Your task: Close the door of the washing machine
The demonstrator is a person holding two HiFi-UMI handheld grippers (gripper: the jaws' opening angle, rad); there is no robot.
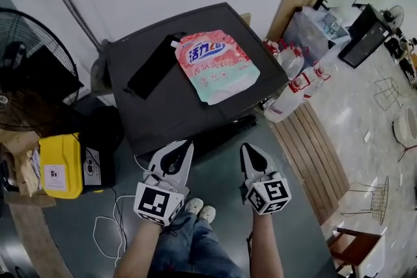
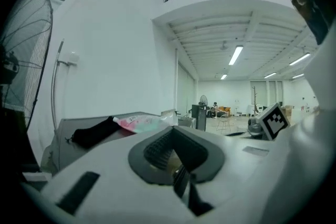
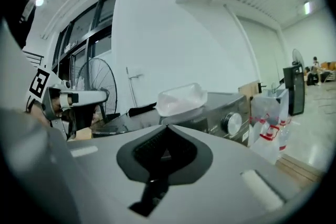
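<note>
Jaws together and empty, the left gripper (image 1: 186,146) and right gripper (image 1: 248,150) hover at lower centre below the mid-frame washing machine (image 1: 171,109), where a glancing push could slip off its front door, hard to make out from above.

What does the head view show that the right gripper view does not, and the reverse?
Only the head view: the person's white shoes and a looped white cable beside them. Only the right gripper view: the round silver dial on the front of the dark grey washing machine. Both: the pink and green detergent pouch lying on the machine's top.
</note>
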